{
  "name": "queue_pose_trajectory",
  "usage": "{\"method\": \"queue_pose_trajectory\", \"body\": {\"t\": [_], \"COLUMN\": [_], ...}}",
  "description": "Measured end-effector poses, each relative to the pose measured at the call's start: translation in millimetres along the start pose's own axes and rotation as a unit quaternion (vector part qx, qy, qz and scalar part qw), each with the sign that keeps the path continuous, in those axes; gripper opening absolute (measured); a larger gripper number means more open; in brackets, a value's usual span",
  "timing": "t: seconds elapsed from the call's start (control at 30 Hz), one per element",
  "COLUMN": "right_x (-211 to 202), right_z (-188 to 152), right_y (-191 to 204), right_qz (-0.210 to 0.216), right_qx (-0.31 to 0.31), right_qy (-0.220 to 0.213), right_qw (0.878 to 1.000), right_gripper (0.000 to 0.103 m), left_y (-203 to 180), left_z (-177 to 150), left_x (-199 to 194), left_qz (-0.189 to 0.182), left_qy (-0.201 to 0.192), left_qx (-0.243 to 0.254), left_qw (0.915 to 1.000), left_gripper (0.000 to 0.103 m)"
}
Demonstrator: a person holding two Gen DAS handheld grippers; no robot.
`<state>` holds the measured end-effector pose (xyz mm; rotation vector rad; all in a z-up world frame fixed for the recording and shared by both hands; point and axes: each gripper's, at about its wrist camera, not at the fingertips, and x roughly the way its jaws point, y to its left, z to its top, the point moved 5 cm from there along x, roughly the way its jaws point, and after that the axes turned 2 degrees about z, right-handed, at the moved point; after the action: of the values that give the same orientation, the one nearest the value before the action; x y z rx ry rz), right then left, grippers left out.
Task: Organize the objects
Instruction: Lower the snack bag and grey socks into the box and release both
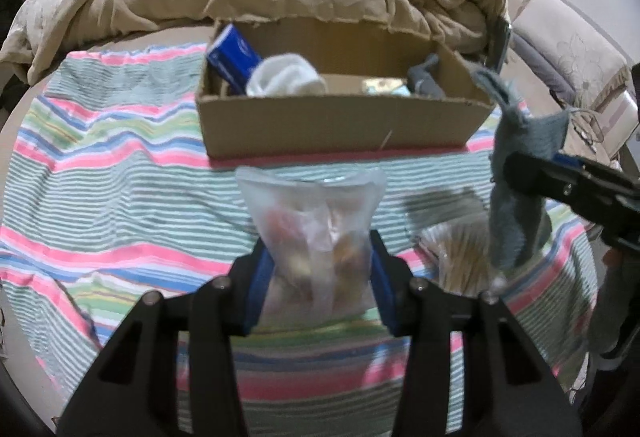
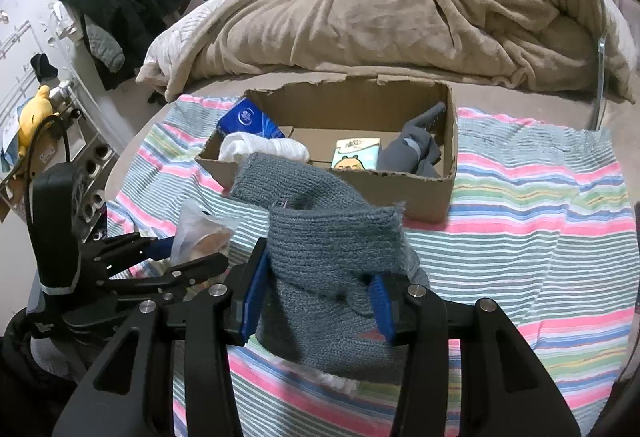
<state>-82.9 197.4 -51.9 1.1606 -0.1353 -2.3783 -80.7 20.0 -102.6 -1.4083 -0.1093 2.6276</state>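
Left gripper (image 1: pixel 320 269) clamped on clear plastic snack bag (image 1: pixel 316 237), above striped cloth (image 1: pixel 120 197). Open cardboard box (image 1: pixel 336 121) ahead, near edge low. Right gripper (image 2: pixel 320 297) clamped on grey-blue knitted sock (image 2: pixel 332 257). Only the right view shows yellow cartoon packet (image 2: pixel 354 155) clearly.

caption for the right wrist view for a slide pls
Right gripper holds a grey knitted sock above the striped towel, short of the cardboard box.

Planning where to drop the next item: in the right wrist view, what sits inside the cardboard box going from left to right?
Blue box → white socks → small yellow-faced packet → grey cloth bundle, all inside the cardboard box.
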Motion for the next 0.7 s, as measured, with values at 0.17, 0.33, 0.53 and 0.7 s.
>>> {"method": "queue_pose_trajectory", "body": {"t": [0.17, 0.33, 0.53, 0.7], "right_x": [-7, -12, -15, -17], "right_z": [6, 13, 24, 37], "right_y": [4, 8, 13, 17], "right_qz": [-0.001, -0.001, -0.002, -0.001], "right_qx": [-0.004, -0.01, -0.02, -0.03], "right_qy": [-0.01, -0.017, -0.027, -0.037], "right_qw": [1.0, 1.0, 0.999, 0.999], "right_gripper": [0.048, 0.048, 0.048, 0.048], "left_y": [2, 5, 8, 9], "left_z": [7, 22, 37, 51], "left_x": [-13, -25, -33, -40], "left_qz": [-0.009, -0.001, 0.006, -0.006], "left_qy": [-0.013, -0.032, -0.045, -0.056], "left_qx": [-0.017, -0.024, -0.026, -0.031], "left_qw": [0.9997, 0.9992, 0.9986, 0.9979], "left_gripper": [0.045, 0.045, 0.045, 0.045]}}
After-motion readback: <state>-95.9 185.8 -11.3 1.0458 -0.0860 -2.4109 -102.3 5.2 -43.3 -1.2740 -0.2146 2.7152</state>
